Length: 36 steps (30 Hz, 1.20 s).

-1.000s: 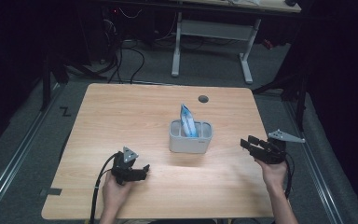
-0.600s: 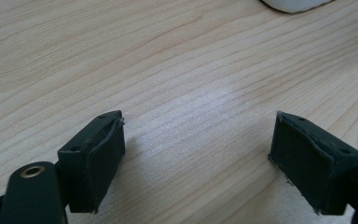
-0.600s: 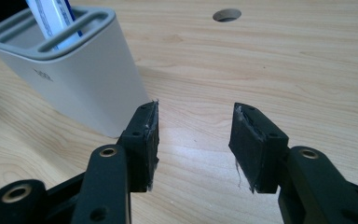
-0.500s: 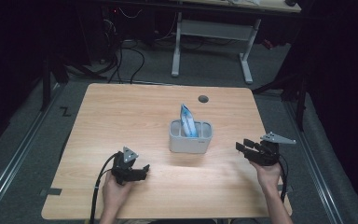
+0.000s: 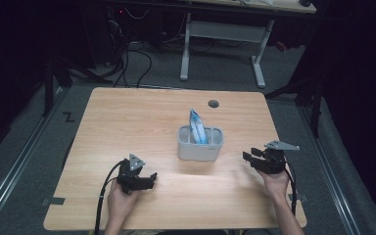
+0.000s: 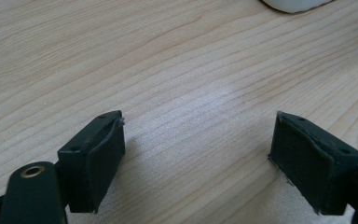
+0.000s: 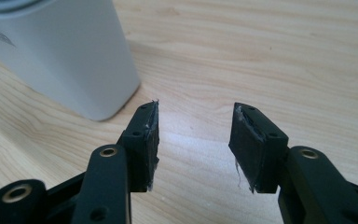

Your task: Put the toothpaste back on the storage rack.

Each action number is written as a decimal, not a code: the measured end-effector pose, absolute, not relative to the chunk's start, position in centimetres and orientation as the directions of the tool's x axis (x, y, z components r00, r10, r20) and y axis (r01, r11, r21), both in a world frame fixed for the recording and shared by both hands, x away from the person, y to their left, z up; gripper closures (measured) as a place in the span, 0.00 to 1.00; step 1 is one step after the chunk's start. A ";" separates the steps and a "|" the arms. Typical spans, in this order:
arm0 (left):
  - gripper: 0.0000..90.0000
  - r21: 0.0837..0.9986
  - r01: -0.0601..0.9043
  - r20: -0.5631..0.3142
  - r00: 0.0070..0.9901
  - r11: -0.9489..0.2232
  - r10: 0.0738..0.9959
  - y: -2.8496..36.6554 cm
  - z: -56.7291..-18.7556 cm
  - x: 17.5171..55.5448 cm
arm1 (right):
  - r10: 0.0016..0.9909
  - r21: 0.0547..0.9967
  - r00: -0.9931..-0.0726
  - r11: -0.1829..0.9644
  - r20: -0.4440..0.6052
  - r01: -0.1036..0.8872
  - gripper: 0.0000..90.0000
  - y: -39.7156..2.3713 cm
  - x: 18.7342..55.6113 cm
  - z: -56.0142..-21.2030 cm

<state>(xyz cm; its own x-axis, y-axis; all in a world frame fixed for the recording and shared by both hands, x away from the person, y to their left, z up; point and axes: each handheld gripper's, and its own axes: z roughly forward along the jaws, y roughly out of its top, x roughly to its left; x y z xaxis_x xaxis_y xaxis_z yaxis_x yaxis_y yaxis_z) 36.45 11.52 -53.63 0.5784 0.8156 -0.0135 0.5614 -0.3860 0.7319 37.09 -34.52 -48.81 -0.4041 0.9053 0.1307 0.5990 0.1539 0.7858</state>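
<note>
Left gripper rests low on the wooden table near the person's edge, its jaws standing wide apart with bare wood between them and nothing held. From it, the grey holder lies up and to the right, toward the middle of the table, well apart. A blue-and-white packet stands upright in the holder, its long axis roughly vertical with a slight lean, its top rising above the rim. Further right, the right gripper is held by the other hand, jaws partly open and empty, pointing leftward at the holder's right side. It appears somewhat nearer to the holder than the left one, so a reach for the packet would likely fall to it, coming in from the right and then rising to the packet's top.

Seen from above, the packet and both hands are laid out together. The left gripper view catches just a pale edge of the holder at the top. The right gripper view brings the holder's smooth wall close, lying left of its jaws rather than between them.
</note>
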 end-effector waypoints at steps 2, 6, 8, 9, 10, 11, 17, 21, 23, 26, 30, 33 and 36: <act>0.20 0.732 0.562 -0.015 0.578 -0.385 0.816 11.5 -53.6 36.5 | 0.906 0.779 -0.402 0.158 0.129 0.607 0.58 -34.5 37.2 -49.4; 0.20 0.733 0.561 -0.016 0.578 -0.384 0.816 11.5 -53.6 36.5 | 0.912 0.768 -0.391 0.160 0.126 0.620 0.58 -34.3 37.4 -50.1; 0.20 0.733 0.561 -0.016 0.578 -0.384 0.816 11.5 -53.6 36.5 | 0.911 0.766 -0.395 0.170 0.118 0.620 0.58 -34.2 37.4 -50.2; 0.20 0.733 0.561 -0.016 0.578 -0.384 0.816 11.5 -53.6 36.5 | 0.910 0.766 -0.399 0.176 0.112 0.618 0.58 -34.0 37.5 -50.3; 0.20 0.734 0.562 -0.017 0.578 -0.383 0.816 11.5 -53.6 36.5 | 0.910 0.765 -0.399 0.179 0.110 0.619 0.58 -33.9 37.6 -50.3; 0.20 0.733 0.562 -0.017 0.579 -0.384 0.815 11.5 -53.6 36.5 | 0.911 0.762 -0.398 0.179 0.111 0.622 0.58 -33.9 37.6 -50.4; 0.20 0.733 0.561 -0.016 0.579 -0.384 0.815 11.5 -53.6 36.5 | 0.909 0.761 -0.405 0.192 0.101 0.620 0.57 -33.4 37.8 -50.9; 0.20 0.733 0.562 -0.016 0.578 -0.383 0.816 11.5 -53.6 36.5 | 0.907 0.758 -0.414 0.216 0.077 0.615 0.57 -33.1 38.0 -51.3; 0.20 0.733 0.561 -0.016 0.578 -0.383 0.816 11.5 -53.6 36.5 | 0.905 0.755 -0.418 0.221 0.077 0.617 0.57 -32.9 38.1 -51.4; 0.20 0.733 0.562 -0.016 0.578 -0.384 0.816 11.5 -53.6 36.5 | 0.905 0.752 -0.420 0.226 0.074 0.619 0.57 -32.8 38.2 -51.6; 0.20 0.733 0.562 -0.017 0.578 -0.383 0.816 11.5 -53.6 36.5 | 0.905 0.747 -0.419 0.231 0.070 0.624 0.57 -32.5 38.2 -51.8; 0.20 0.734 0.561 -0.017 0.578 -0.383 0.816 11.5 -53.6 36.5 | 0.906 0.743 -0.418 0.236 0.065 0.627 0.57 -32.4 38.2 -51.9; 0.20 0.733 0.562 -0.016 0.578 -0.384 0.816 11.5 -53.6 36.5 | 0.905 0.742 -0.421 0.241 0.060 0.625 0.57 -32.4 38.2 -52.0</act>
<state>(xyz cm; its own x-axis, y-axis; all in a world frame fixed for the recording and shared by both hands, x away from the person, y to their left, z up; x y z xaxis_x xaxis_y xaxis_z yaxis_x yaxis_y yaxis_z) 36.47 11.53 -53.64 0.5784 0.8156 -0.0165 0.5616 -0.3836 0.7331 38.20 -32.35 -52.01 -0.4207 0.9052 0.0601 0.6255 0.2414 0.7420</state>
